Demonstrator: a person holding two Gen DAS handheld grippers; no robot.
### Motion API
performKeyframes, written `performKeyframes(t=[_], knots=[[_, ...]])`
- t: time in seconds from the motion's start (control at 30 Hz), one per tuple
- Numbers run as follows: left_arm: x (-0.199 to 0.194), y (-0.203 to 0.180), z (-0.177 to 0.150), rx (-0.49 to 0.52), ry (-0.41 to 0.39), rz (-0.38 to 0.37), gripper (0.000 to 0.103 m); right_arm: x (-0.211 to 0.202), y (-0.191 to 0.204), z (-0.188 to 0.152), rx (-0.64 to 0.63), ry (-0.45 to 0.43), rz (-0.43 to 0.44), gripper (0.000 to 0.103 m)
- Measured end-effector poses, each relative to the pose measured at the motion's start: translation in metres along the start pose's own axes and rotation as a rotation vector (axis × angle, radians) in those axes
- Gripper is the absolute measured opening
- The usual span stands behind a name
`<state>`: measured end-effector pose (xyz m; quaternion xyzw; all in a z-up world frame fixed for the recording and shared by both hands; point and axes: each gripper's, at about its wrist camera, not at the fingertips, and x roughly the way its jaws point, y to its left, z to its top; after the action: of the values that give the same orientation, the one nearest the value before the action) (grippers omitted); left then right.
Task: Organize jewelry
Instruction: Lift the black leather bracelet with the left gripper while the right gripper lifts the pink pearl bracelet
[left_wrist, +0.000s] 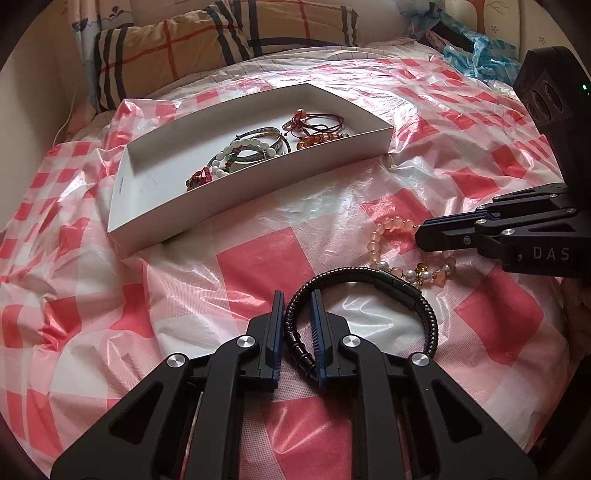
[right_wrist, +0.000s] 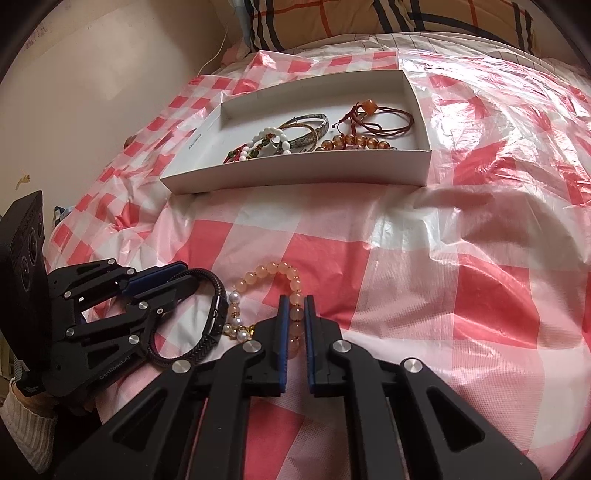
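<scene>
- We see a red-and-white checked plastic sheet (right_wrist: 424, 258) under both tongs.
- We locate the white box (left_wrist: 255, 184) well ahead of both tongs; it holds several bracelets (left_wrist: 251, 151).
- We find the left gripper (left_wrist: 297, 314) with its jaws narrowly apart around the black braided bracelet (left_wrist: 406, 291), contact uncertain.
- We find the right gripper (right_wrist: 295, 317) with its jaws narrowly apart around the peach bead bracelet (right_wrist: 273, 271), grip unconfirmed.

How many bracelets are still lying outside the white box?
2. The black braided bracelet lies between the left gripper's fingers; the pink bead bracelet lies beside it, between the right gripper's fingers. Others may be hidden.
</scene>
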<state>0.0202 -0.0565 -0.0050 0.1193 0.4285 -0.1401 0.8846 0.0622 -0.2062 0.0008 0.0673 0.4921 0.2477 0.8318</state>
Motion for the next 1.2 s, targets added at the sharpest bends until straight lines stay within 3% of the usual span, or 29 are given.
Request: performKeyframes(t=[0.6, 1.2], knots=[[-0.003, 0.002, 0.002, -0.014, -0.003, -0.015, 0.013, -0.025, -0.009, 0.007, 0.088, -0.102, 0.129, 0.009], [-0.018, 0.007, 0.006, -0.041, -0.061, -0.050, 0.009, -0.043, -0.015, 0.010, 0.133, -0.181, 0.214, 0.009]])
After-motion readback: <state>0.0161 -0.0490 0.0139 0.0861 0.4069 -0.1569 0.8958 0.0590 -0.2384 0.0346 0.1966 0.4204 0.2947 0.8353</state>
